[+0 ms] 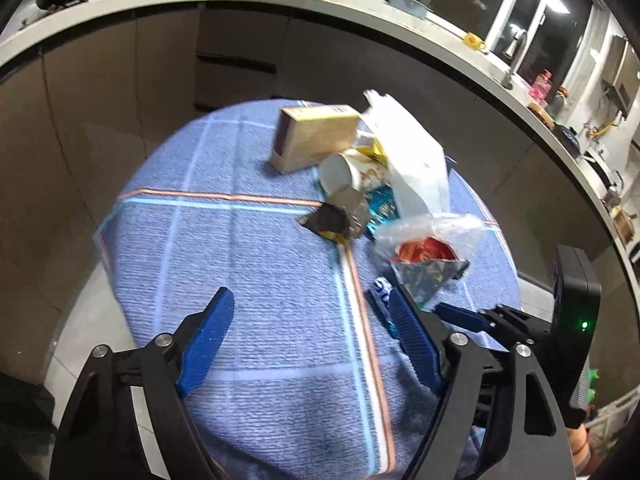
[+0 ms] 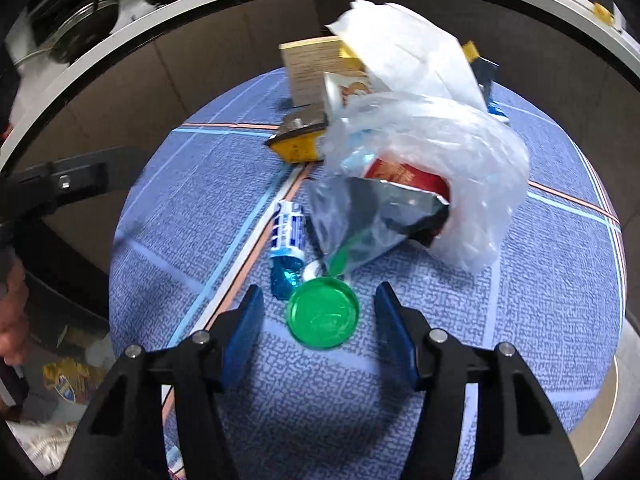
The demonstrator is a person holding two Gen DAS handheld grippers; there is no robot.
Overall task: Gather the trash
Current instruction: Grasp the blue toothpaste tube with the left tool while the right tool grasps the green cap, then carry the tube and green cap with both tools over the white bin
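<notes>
A pile of trash lies on a round table with a blue cloth (image 2: pixel 520 320). A green plastic lid (image 2: pixel 323 312) lies flat between the fingers of my open right gripper (image 2: pixel 320 320), which hovers just above it. Beyond it are a blue-white wrapper (image 2: pixel 286 240), a silver foil bag (image 2: pixel 380 216), a clear plastic bag (image 2: pixel 460 152) over a red packet, and a cardboard box (image 2: pixel 308 68). My left gripper (image 1: pixel 308 340) is open and empty over bare cloth (image 1: pixel 260 260), left of the pile. The box (image 1: pixel 316 136), a paper cup (image 1: pixel 348 172) and a white bag (image 1: pixel 408 152) lie ahead.
A kitchen counter (image 1: pixel 280 4) with pots, jars and a sink curves behind the table. A bin with discarded trash (image 2: pixel 68 376) sits on the floor at lower left of the right wrist view. The right gripper's body (image 1: pixel 572 300) shows at the right of the left wrist view.
</notes>
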